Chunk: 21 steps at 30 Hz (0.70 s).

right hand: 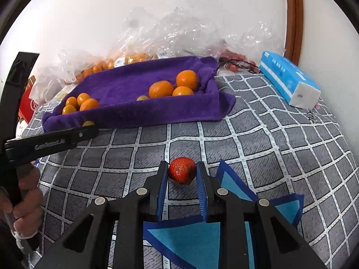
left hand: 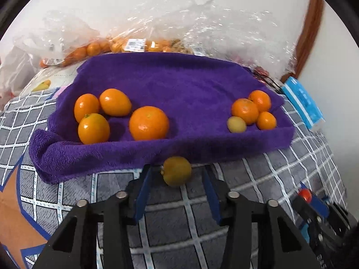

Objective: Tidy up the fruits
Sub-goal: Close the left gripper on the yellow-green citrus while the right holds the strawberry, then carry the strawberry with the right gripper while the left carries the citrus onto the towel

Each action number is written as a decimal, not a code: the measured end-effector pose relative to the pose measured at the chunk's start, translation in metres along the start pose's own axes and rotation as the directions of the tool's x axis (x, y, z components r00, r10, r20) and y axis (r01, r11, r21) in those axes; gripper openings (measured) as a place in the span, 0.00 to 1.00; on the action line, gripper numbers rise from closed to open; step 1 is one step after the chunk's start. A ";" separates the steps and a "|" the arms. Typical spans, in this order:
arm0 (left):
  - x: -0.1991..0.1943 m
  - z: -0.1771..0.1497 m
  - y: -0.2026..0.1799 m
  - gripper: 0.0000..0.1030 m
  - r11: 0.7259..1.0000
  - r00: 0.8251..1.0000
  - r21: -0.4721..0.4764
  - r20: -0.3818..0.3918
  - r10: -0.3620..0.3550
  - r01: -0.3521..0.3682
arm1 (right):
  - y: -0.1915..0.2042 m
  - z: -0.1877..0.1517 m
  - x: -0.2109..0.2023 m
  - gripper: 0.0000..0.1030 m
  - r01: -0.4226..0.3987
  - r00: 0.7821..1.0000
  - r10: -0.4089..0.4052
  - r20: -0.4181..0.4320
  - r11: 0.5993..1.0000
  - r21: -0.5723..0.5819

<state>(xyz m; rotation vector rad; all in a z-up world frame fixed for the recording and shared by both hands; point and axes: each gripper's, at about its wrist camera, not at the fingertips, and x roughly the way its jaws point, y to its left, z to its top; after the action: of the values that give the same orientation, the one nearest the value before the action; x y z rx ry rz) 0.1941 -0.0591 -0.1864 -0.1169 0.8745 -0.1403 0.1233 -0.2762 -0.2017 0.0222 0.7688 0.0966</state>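
Observation:
A yellow-orange kumquat (left hand: 177,170) lies on the grey checked blanket just in front of the purple towel (left hand: 179,78). My left gripper (left hand: 177,172) stands around it: the left pad touches the fruit, the right pad is a little apart, so it is open. On the towel, larger oranges (left hand: 125,114) are grouped at the left and smaller ones (left hand: 251,109) at the right. My right gripper (right hand: 182,170) is shut on a red speckled fruit (right hand: 181,170) above the blanket, and shows at the lower right of the left wrist view.
Clear plastic bags (left hand: 125,44) with more oranges lie against the wall behind the towel. A blue tissue pack (right hand: 289,83) sits at the right. Blue felt pieces (right hand: 186,239) lie under my right gripper. A hand (right hand: 27,201) holds the left tool.

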 end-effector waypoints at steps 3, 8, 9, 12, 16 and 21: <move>0.001 0.001 0.008 0.25 0.998 0.999 -0.037 -0.011 -0.053 0.052 | 0.002 -0.001 0.000 0.24 -0.013 1.000 0.013 -0.001 1.000 -0.011; -0.016 -0.002 0.022 0.25 0.996 0.997 -0.046 -0.010 -0.078 0.077 | 0.004 -0.001 0.002 0.24 0.004 1.000 -0.004 -0.005 1.000 -0.016; -0.021 -0.003 0.025 0.25 0.996 0.997 -0.051 -0.007 -0.076 0.076 | 0.003 -0.001 0.002 0.24 0.007 1.000 -0.007 -0.002 1.000 -0.015; -0.035 -0.006 0.036 0.25 0.996 0.998 -0.061 -0.013 -0.059 0.059 | 0.001 -0.001 -0.002 0.24 0.026 1.000 -0.026 0.015 1.000 0.001; -0.053 -0.010 0.053 0.25 0.995 0.998 -0.081 -0.004 -0.060 0.059 | 0.008 0.001 -0.007 0.24 0.060 0.998 -0.059 0.028 0.998 -0.018; -0.071 -0.010 0.071 0.25 0.992 0.999 -0.114 0.007 -0.052 0.053 | 0.026 0.009 -0.022 0.24 -0.001 1.000 0.001 0.031 1.000 -0.017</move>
<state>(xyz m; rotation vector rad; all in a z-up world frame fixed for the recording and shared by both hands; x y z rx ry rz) 0.1468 0.0228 -0.1506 -0.2473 0.8758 -0.1391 0.1121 -0.2524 -0.1783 0.0077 0.7372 0.1035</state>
